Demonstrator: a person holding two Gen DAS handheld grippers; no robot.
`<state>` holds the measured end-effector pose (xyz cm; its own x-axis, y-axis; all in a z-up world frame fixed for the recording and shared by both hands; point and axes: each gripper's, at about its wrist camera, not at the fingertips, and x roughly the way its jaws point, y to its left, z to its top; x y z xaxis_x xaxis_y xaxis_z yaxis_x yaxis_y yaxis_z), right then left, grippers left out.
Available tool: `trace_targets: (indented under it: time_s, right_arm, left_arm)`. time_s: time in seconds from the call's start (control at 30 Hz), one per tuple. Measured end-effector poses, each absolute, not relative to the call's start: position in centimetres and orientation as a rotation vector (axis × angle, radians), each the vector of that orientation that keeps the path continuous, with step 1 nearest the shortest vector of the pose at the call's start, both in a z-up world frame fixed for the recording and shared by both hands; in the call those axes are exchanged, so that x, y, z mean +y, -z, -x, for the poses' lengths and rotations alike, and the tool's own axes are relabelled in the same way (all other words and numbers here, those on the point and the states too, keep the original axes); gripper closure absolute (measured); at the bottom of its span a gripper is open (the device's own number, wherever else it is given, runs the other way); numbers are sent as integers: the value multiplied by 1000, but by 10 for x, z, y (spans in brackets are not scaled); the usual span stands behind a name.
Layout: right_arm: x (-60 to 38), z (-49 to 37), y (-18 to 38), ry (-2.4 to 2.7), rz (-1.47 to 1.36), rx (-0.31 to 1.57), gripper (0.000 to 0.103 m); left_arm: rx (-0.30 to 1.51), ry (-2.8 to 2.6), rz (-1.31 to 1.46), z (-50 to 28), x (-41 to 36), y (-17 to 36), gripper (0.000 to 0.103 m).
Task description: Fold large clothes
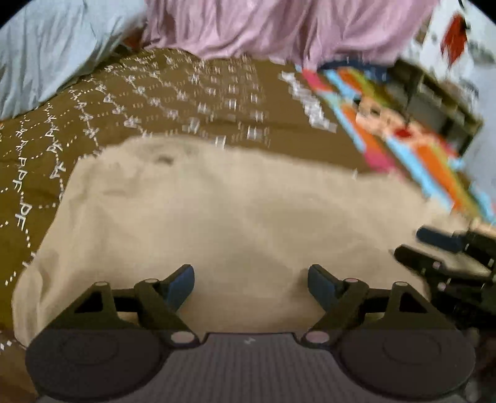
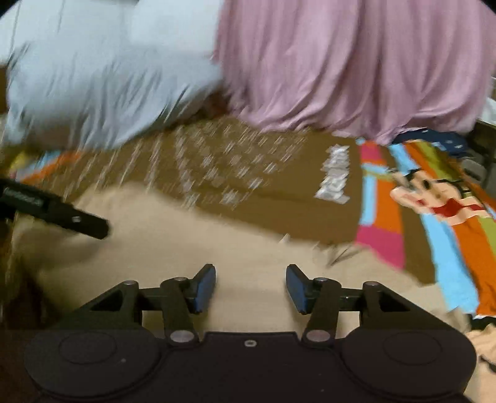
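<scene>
Here I hold both grippers, left gripper [image 1: 251,286] and right gripper [image 2: 250,288], spread wide and gripping nothing, above the flat beige cloth garment [image 1: 223,223] on the brown patterned bedspread [image 1: 192,102].

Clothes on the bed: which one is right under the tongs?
The beige garment, plain and pale; the brown patterned one, pink one and light blue one lie farther off.

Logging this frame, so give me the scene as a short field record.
surface: brown patterned cover
garment in front: beige cloth, lying spread out
behind: pink cloth, blue cloth
to the right: cartoon sheet
left gripper: open, over the beige cloth, holding nothing
right gripper: open, over the beige cloth, holding nothing
image: motion blurred
</scene>
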<state>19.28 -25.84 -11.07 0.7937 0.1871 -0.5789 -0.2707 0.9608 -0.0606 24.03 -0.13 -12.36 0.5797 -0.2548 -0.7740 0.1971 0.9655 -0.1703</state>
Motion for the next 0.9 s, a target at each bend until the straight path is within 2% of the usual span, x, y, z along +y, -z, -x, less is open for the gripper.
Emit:
trace_targets:
  time_s: [0.17,0.27,0.43,0.57,0.73,0.9]
  right_arm:
    - [-246,-199,151,-219,178,713,53]
    - [-245,-200,153,-218,177,719,53]
    - [-261,-176,126,-193,148,673,52]
    - [-308,-133,96,-23,173,632,47]
    - [-370,-101,117,146,97,752,52]
    - [-372,-102,119,150,53,730,47]
  left_arm:
    - [937,225,-7,-238,-11,135,17]
    - [931,225,18,-235,-7,131,17]
    - [906,184,119,-218,14,97,15]
    - [895,138,188,-199,36,92,11]
    - [886,113,205,-188,44,117,8]
    - [890,106,244,-184,54,109,7]
